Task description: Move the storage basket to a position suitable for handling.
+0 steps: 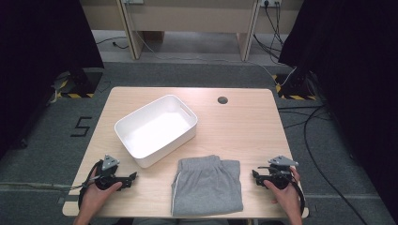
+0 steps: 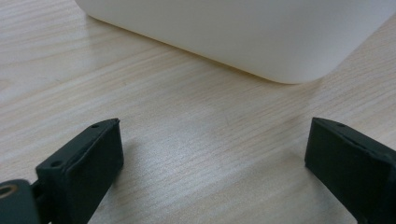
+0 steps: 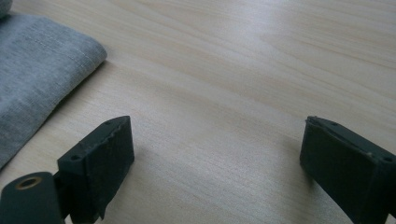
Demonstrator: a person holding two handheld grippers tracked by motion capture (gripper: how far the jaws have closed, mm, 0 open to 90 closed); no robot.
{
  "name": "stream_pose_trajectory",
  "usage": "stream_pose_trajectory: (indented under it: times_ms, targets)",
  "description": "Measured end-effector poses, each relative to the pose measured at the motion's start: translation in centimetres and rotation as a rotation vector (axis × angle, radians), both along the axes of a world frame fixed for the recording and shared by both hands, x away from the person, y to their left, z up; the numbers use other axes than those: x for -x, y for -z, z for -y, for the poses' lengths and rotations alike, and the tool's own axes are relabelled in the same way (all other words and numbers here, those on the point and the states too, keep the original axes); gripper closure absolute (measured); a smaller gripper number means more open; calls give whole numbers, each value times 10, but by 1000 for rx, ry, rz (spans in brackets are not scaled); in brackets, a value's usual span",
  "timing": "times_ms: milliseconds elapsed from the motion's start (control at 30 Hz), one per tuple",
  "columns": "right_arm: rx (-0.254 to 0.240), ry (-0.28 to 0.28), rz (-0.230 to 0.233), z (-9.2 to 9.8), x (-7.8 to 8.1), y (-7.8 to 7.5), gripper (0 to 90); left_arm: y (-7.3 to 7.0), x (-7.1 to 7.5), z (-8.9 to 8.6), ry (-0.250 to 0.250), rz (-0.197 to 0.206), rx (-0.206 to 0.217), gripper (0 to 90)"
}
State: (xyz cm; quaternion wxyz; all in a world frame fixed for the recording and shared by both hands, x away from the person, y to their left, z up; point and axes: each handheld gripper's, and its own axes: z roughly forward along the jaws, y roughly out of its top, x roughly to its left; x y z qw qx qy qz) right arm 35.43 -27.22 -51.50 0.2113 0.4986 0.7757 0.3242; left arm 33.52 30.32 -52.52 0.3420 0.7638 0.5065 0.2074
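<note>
Black left tool (image 1: pixel 133 177) low, jaws apart

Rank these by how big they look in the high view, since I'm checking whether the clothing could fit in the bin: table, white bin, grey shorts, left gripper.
1. Table, by far the largest.
2. White bin and grey shorts: close in area, too alike to rank.
3. Left gripper, the smallest.

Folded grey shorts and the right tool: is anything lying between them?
No, just bare wooden table between shorts and right tool, per the right gripper view.
</note>
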Motion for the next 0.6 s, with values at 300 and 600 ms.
stream_pose_trajectory:
  times_ms: [300, 600]
  targets:
    - [-16, 2, 16, 1, 1, -1, 172, 0, 0, 0, 0, -1, 0, 36]
    - [-4, -52, 74, -12, -5, -18, 186, -1, 3, -2, -6, 26, 20, 152]
